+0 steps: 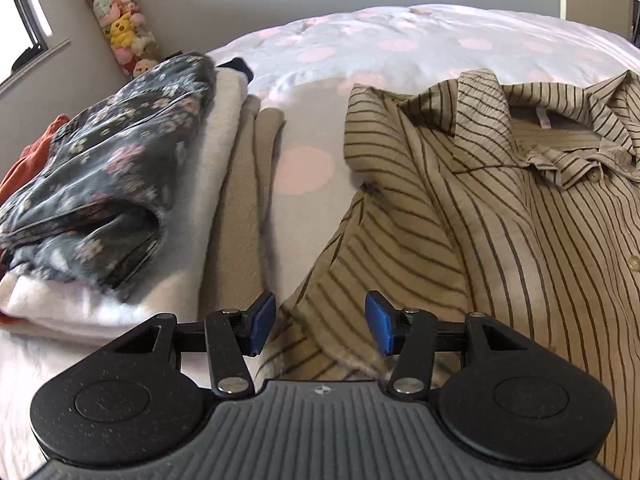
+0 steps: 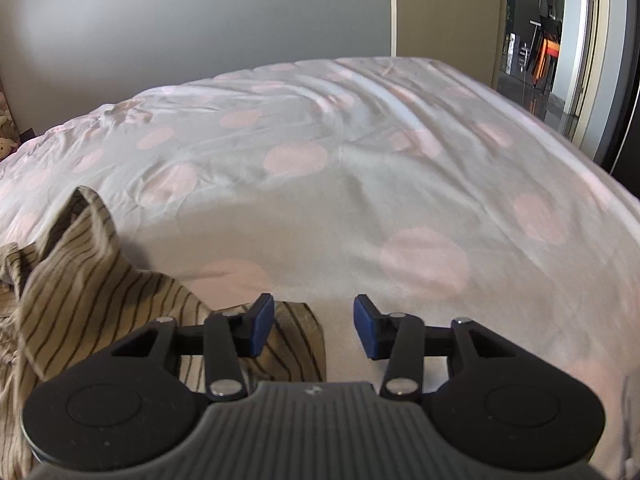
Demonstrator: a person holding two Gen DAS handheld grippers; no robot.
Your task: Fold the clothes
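Bedding with pale pink dots covers the bed (image 2: 360, 184) on which everything lies. Nearest, the left hand-held gripper (image 1: 320, 322) hangs with its blue pads apart and nothing pinched, a folded sleeve cuff of the striped shirt (image 1: 500, 220) directly beneath the gap. The shirt's long axis runs from there toward one o'clock, collar at the far end. The right hand-held gripper (image 2: 315, 326) is likewise parted and empty; only a corner of the shirt reaches under its left pad, the rest lying toward nine o'clock. The left hand looks better placed for the next grasp. At ten o'clock sits a stack of folded clothes (image 1: 120, 208); beyond, plush toys (image 1: 120, 24) against the grey wall.
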